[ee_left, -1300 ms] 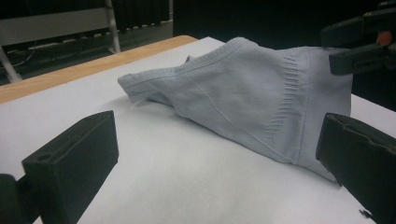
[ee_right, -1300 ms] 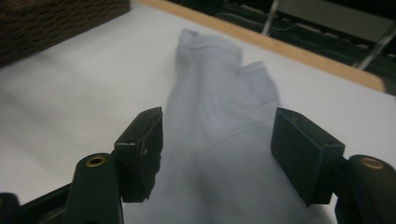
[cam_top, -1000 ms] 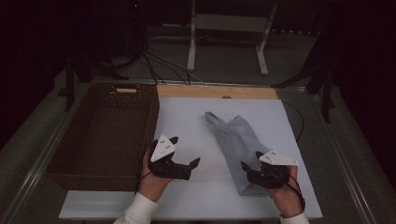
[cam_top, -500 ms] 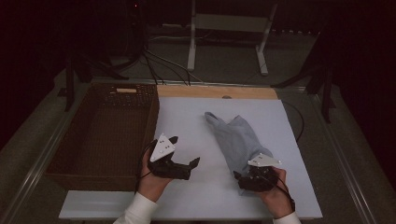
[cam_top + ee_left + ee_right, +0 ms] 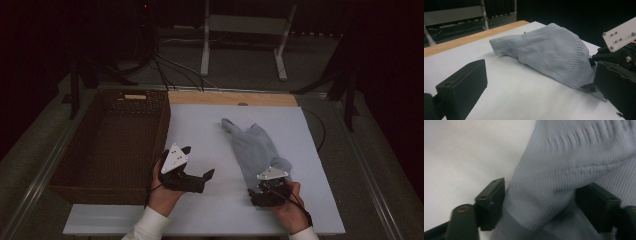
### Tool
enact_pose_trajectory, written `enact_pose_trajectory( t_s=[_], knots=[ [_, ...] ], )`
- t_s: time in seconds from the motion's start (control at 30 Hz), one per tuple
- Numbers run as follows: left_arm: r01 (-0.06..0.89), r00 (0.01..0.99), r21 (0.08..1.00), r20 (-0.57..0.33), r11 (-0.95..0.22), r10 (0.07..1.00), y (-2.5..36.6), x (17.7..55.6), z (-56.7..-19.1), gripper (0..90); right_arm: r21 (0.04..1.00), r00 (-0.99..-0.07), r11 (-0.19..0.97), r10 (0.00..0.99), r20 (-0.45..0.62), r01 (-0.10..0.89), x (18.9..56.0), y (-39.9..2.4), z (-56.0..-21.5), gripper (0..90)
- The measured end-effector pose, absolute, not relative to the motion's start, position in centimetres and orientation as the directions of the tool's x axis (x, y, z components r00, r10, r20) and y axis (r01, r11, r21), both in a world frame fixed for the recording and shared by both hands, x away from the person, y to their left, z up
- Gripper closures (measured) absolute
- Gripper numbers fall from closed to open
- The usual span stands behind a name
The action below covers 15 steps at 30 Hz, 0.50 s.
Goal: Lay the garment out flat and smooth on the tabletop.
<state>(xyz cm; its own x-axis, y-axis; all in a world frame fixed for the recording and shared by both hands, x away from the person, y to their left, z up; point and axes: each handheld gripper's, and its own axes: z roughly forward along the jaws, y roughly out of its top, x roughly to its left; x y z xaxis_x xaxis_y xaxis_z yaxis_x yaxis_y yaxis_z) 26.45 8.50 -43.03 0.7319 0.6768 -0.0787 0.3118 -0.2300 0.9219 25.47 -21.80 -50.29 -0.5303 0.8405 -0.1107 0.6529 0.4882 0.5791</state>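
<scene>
Grey-blue knit garment (image 5: 256,150), right half of white surface (image 5: 205,135). Right claw (image 5: 540,202) agape astride near hem, unpinched; left claw (image 5: 197,167) open, idle. Risk: shallow bite slips off cloth.

White sleeves are worn on both forearms. Each gripper is made of black plastic, the left gripper (image 5: 200,172) and the right gripper (image 5: 260,196) alike. A grey three-cornered plate with small screws is fixed on top of each. Thick, blocky black jaws with small round holes are seen. A thin black cable is attached to each.
</scene>
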Motion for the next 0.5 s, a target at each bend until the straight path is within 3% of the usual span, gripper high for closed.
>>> enact_pose_trajectory(
  t_s=[0.27, 0.33, 0.5],
  knots=[
    [0.315, 0.732, 0.921, -0.080, -0.231, 0.676, 8.4, 26.5, -43.1, 0.2, 0.561, -0.523, 0.475, 0.848, -0.087, 0.677, 25.3, -21.5, -49.8, 62.4],
    [0.314, 0.733, 0.920, -0.080, -0.233, 0.676, 8.4, 26.5, -43.1, 0.2, 0.561, -0.518, 0.461, 0.853, -0.065, 0.688, 25.4, -21.5, -49.6, 75.1],
    [0.314, 0.731, 0.921, -0.081, -0.230, 0.678, 8.5, 26.5, -43.1, 0.2, 0.573, -0.525, 0.453, 0.850, -0.046, 0.683, 25.4, -21.2, -48.7, 80.7]
  ],
)
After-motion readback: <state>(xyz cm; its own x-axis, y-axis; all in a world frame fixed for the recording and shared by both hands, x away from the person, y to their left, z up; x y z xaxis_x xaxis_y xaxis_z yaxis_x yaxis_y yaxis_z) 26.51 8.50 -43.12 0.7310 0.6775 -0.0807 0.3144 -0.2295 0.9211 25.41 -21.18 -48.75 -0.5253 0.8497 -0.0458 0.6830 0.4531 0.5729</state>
